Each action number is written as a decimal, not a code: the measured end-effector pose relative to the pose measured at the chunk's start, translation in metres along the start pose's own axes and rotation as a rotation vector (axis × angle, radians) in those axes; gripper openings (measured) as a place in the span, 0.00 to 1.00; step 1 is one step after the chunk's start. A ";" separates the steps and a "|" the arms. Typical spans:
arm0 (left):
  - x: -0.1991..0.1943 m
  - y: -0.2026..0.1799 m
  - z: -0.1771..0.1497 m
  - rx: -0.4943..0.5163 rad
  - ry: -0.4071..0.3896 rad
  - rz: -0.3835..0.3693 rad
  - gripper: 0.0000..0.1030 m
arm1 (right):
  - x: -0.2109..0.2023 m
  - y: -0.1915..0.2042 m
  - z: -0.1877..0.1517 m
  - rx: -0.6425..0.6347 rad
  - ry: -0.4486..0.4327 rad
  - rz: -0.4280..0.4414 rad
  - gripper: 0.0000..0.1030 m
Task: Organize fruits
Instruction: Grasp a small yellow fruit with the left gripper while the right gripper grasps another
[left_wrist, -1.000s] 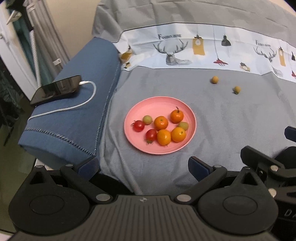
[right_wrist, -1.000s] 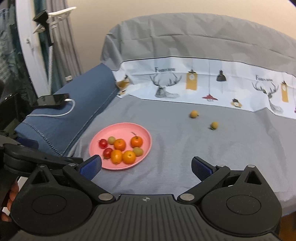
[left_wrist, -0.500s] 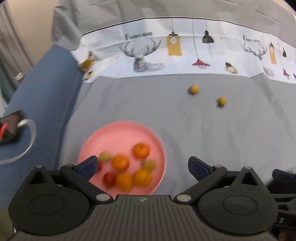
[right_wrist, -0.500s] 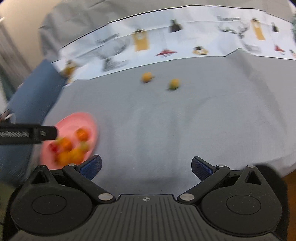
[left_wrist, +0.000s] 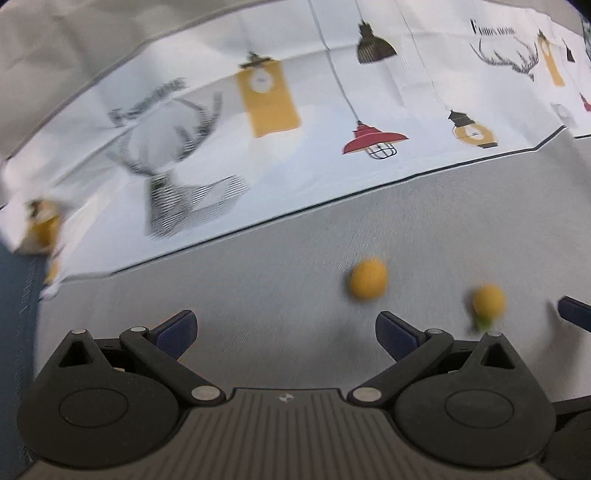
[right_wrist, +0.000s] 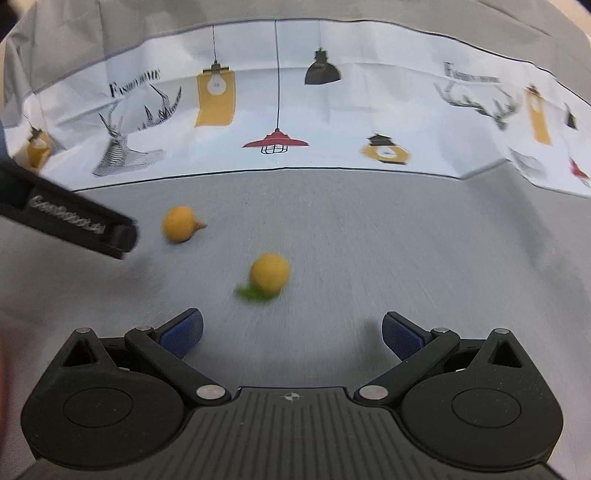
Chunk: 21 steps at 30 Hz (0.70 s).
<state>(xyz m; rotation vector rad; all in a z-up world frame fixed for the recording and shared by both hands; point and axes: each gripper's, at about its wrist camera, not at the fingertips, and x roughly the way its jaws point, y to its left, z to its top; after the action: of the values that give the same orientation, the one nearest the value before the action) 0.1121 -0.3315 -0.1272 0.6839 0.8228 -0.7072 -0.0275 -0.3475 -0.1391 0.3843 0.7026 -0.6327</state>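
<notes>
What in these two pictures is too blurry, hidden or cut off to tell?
- Left wrist view: both small yellow fruits are motion-blurred, so their kind is unclear.
- Left wrist view: the right hand-held gripper is cut off at the right edge.
- Right wrist view: the left hand-held gripper's white lettering is blurred.

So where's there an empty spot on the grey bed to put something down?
Right of the leafy yellow fruit, the grey sheet lies bare up to the printed band. It's crowded on the left, around the other yellow fruit and the left gripper.
</notes>
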 end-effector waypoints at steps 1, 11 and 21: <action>0.015 -0.003 0.006 0.008 0.014 -0.024 1.00 | 0.012 -0.002 0.003 -0.007 0.005 -0.013 0.99; 0.054 0.006 0.013 -0.140 0.037 -0.110 1.00 | 0.027 -0.010 0.000 -0.030 -0.125 -0.035 0.99; 0.015 0.004 0.018 -0.147 0.032 -0.138 0.28 | 0.000 -0.009 0.000 -0.009 -0.121 0.029 0.26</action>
<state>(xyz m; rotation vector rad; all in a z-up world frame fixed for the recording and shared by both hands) 0.1297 -0.3476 -0.1291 0.5111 0.9481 -0.7531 -0.0333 -0.3543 -0.1399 0.3440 0.5834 -0.6202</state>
